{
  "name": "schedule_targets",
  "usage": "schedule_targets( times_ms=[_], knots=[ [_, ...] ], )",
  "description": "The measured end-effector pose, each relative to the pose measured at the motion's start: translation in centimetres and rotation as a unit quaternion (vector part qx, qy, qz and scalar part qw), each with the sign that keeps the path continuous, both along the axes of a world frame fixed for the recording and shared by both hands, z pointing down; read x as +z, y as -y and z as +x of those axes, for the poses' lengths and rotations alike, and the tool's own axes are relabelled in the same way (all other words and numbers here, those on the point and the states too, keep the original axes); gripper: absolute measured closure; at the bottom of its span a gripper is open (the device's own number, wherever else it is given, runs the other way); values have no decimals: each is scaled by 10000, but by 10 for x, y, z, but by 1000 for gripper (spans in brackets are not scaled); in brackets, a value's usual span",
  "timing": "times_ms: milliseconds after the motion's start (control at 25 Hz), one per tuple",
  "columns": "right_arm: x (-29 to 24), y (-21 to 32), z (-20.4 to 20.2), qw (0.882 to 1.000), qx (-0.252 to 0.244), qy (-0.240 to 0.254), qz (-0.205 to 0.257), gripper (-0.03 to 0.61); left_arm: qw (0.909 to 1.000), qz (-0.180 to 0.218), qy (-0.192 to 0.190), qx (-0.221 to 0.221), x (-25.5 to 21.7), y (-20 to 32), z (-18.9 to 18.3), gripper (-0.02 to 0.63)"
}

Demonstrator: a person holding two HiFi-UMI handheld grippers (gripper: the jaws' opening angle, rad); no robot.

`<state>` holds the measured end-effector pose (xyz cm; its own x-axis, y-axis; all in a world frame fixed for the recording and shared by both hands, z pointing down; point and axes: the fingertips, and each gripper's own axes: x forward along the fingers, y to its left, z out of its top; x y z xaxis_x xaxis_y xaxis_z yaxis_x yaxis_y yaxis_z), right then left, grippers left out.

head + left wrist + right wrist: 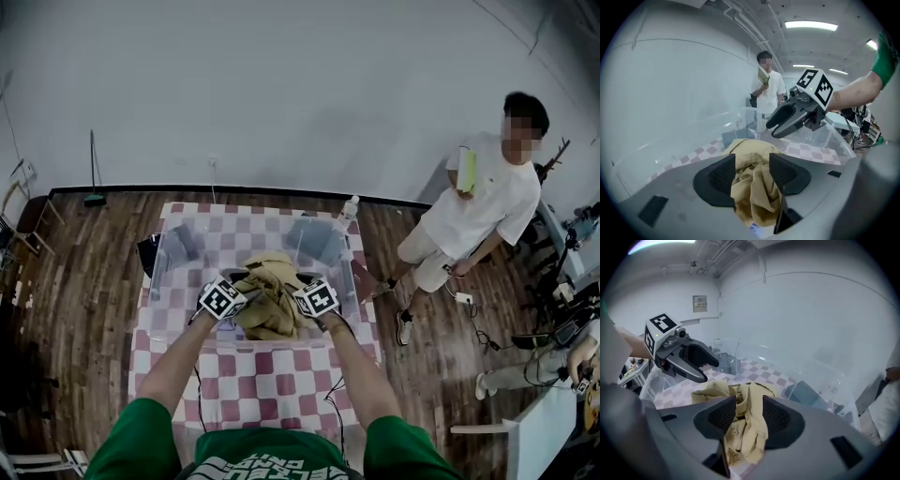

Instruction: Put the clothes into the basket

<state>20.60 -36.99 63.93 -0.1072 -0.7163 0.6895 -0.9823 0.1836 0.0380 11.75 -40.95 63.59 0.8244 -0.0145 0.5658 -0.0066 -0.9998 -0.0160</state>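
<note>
The shirt (pixel 270 298) lies heaped inside the clear basket (pixel 178 258), toward its near wall, on the checked table (pixel 281 384). Our left gripper (pixel 752 171) is released, its jaws apart. Tan cloth shows through the gap below them, but the pads do not press it. Our right gripper (pixel 749 411) is likewise released, over the shirt's buttoned edge. The two hang to the left and right of the heap. We judge the task nearly done: the shirt is in, we see no other clothes outside the basket, and only drawing the grippers clear is left.
</note>
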Motion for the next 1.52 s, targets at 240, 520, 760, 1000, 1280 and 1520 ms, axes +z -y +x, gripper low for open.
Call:
schedule_targets(
  times_ms=[240,520,760,1000,1280,1520],
  knots=[
    [-48,-15,-22,9979,122,-144,627,503,9977,-17,-672,-49,-54,-21,-9,482],
    [-87,-51,-66,9928,82,9,1195,569,9919,-83,-1263,-105,-94,-55,-34,604],
    [-105,-79,-104,9889,-65,212,1467,569,9872,-384,-1549,-5,-108,-89,-54,611],
    [-112,-90,-119,9859,-207,335,1629,571,9810,-598,-1824,-271,-119,-93,-69,611],
    [-119,-95,-102,9821,-305,491,1794,569,9782,-656,-1900,-515,-119,-98,-59,611],
    [-123,-115,-70,9801,-538,572,1822,569,9768,-625,-1912,-730,-120,-115,-27,611]
  ],
)
